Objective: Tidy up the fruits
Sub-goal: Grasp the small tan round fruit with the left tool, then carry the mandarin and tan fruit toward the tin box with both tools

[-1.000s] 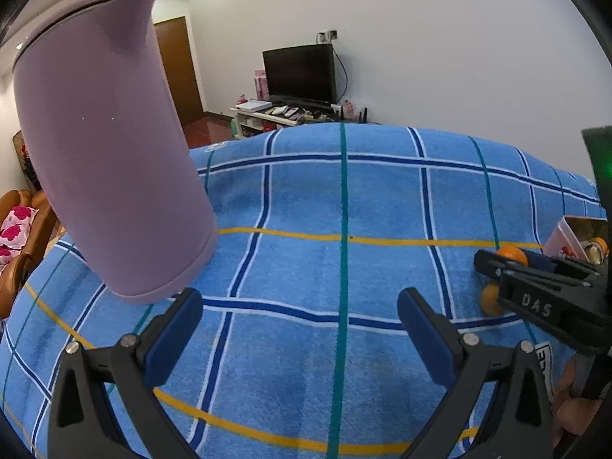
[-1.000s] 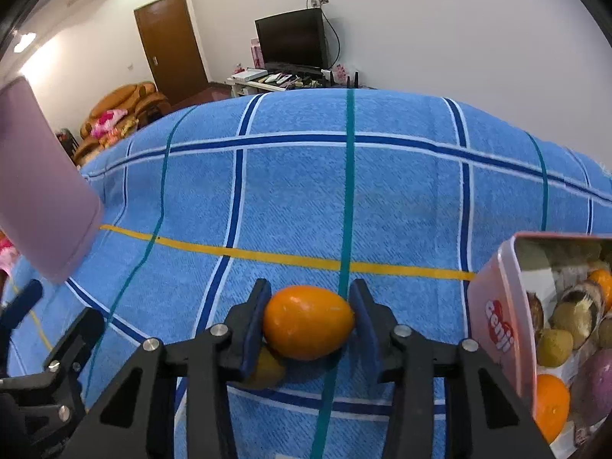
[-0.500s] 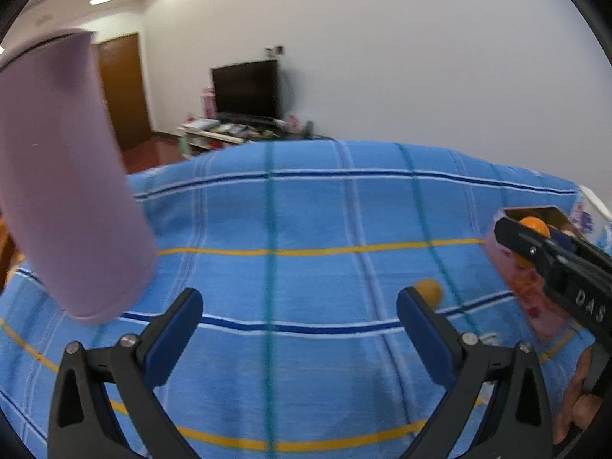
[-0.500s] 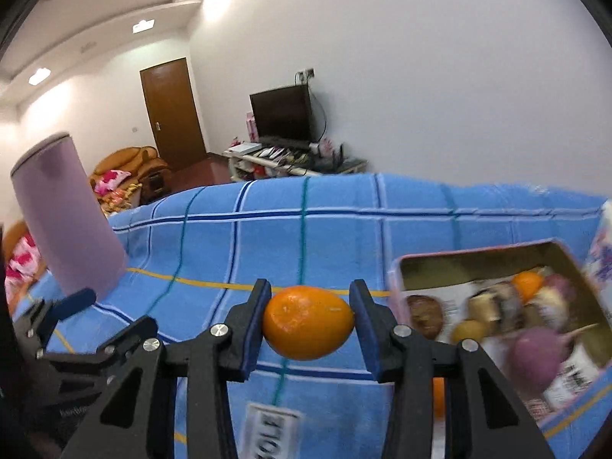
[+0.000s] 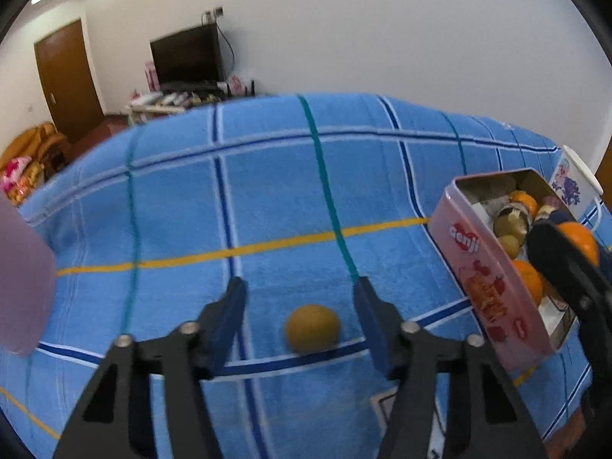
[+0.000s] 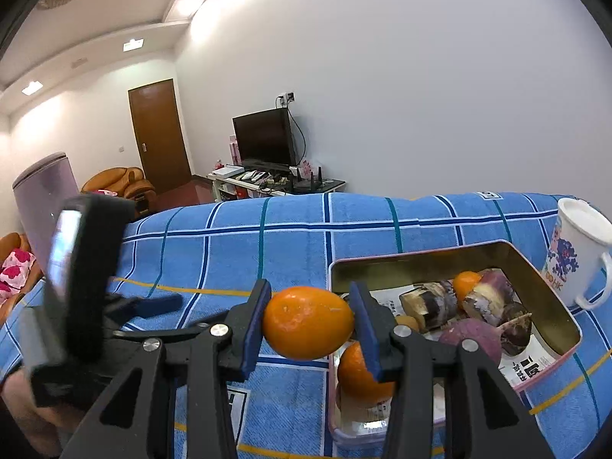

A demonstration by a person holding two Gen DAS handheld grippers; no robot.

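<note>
L gripper (image 5: 300, 308): swung over to brown fruit (image 5: 312, 328) on blanket (image 5: 267, 206), jaws closing, not yet touching.
R gripper (image 6: 309, 319): still clenched on orange (image 6: 308, 322), now at tin (image 6: 420, 258) edge; drop next.
</note>
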